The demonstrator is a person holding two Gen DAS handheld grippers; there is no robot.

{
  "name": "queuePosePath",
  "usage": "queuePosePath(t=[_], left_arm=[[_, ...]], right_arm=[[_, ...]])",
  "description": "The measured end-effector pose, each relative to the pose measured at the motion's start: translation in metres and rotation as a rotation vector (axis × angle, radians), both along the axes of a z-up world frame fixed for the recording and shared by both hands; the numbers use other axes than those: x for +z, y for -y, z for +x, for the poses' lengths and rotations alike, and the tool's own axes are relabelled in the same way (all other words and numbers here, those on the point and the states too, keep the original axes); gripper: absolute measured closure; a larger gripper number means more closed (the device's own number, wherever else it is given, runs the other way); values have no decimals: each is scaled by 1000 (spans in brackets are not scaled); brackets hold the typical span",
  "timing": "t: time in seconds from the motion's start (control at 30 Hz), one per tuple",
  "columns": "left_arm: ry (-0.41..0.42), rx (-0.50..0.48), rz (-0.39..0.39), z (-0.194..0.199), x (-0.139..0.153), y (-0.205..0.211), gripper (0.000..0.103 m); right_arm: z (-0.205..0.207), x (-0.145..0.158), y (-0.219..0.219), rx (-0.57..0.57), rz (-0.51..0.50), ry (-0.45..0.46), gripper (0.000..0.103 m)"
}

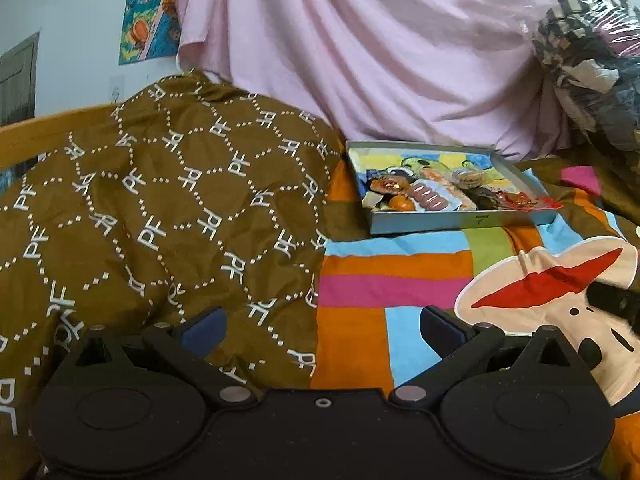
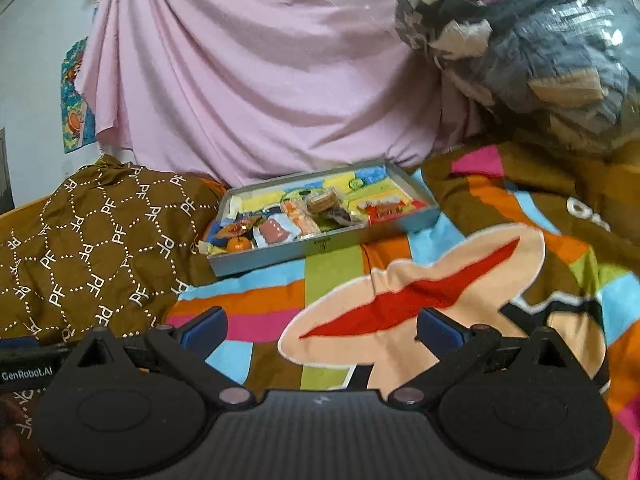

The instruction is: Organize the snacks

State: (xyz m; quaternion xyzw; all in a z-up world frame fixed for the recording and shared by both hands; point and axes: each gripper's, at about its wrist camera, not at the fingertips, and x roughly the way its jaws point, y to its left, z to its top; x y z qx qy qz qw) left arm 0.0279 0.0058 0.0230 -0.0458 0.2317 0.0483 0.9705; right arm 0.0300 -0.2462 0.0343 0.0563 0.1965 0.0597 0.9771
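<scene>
A shallow grey tray (image 1: 472,222) (image 2: 280,258) lies on the colourful bedspread, well beyond both grippers. Its front half holds several wrapped snacks: a small orange fruit (image 1: 400,203) (image 2: 239,245), a pack of pink sausages (image 1: 430,196) (image 2: 276,233), round biscuits (image 1: 468,178) (image 2: 322,201) and a red packet (image 1: 528,200) (image 2: 386,211). My left gripper (image 1: 322,330) hovers open over the bed, empty, with the tray ahead to the right. My right gripper (image 2: 322,328) is open and empty too, with the tray ahead slightly left.
A brown pillow printed with "PF" (image 1: 160,200) (image 2: 92,240) lies left of the tray. A pink sheet (image 1: 360,60) (image 2: 260,80) hangs behind. A clear bag of clothes (image 1: 592,60) (image 2: 520,40) sits at the right. The striped bedspread (image 1: 400,276) (image 2: 340,272) spreads in front.
</scene>
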Motion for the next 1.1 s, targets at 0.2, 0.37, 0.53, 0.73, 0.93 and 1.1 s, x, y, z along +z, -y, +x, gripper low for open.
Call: queuePosePath(t=[0.2,0.37,0.53,0.73,0.93,1.1], left_arm=[[20,-17,-1,1,-1,3,1],[23,-26,1,1,-3,5,1],[29,-32,5,1,-3,7,1],[43,-37,-3,0,-3,6,1],[60,-46,1,0,-4,8,1],[68,-55,12,-1,-4,10,1]], right_arm=[[-3,-2,-4,11,-27,27,0],[-3,-3,-4,0,-39,33,0],[-2,-5,-3,-16,-46,33,0],[-1,-8,-3,-37,-56,34,0],[-1,-9,-4,-52,-78,64,0],[0,-10,-4,-54,-83,69,0]])
